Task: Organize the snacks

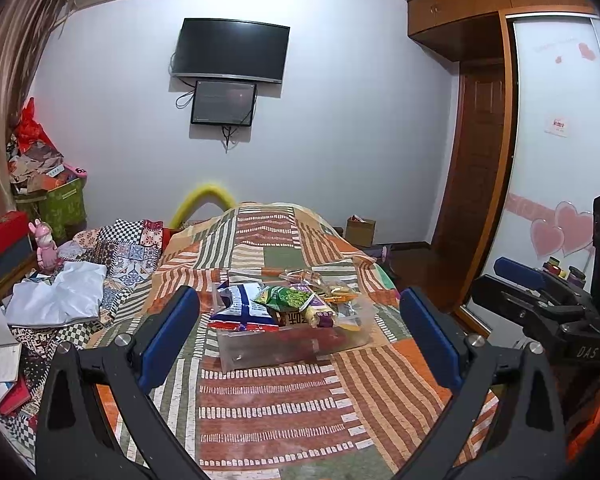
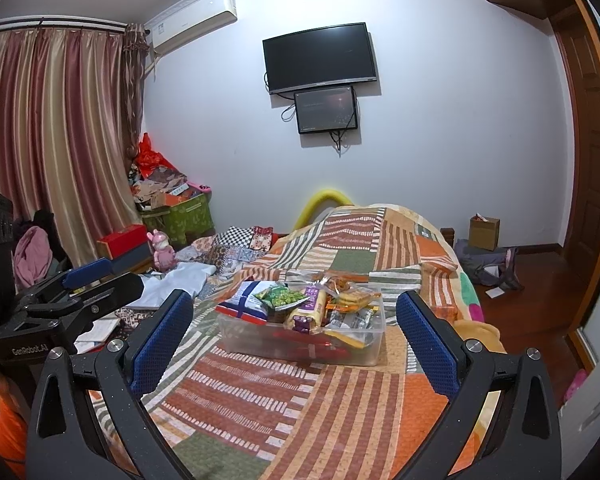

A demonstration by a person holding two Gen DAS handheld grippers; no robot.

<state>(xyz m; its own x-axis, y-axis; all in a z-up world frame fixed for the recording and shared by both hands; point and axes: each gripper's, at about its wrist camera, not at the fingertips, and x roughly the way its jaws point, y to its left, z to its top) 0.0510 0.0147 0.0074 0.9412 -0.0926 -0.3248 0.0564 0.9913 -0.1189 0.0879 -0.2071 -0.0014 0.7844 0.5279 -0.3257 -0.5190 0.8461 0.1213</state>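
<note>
A clear plastic bin (image 1: pixel 260 354) (image 2: pixel 260 340) heaped with snack packets sits on the patchwork blanket (image 1: pixel 268 412) (image 2: pixel 340 400) of the bed. On top lie a blue and white bag (image 1: pixel 242 304) (image 2: pixel 244 300), a green bag (image 1: pixel 288 298) (image 2: pixel 284 296) and a yellow and purple pack (image 1: pixel 320 312) (image 2: pixel 310 310). My left gripper (image 1: pixel 298 328) is open and empty, short of the bin. My right gripper (image 2: pixel 294 332) is open and empty, also short of the bin. Each gripper shows at the side of the other's view, the right one (image 1: pixel 540 292) and the left one (image 2: pixel 72 288).
Folded cloth and a white garment (image 1: pixel 60 296) lie left of the blanket. A pink doll (image 1: pixel 46 248) (image 2: pixel 162 250), boxes and a full green bag (image 2: pixel 180 216) stand by the curtain. A wardrobe (image 1: pixel 556 160) and door are on the right. A cardboard box (image 2: pixel 484 232) stands on the floor.
</note>
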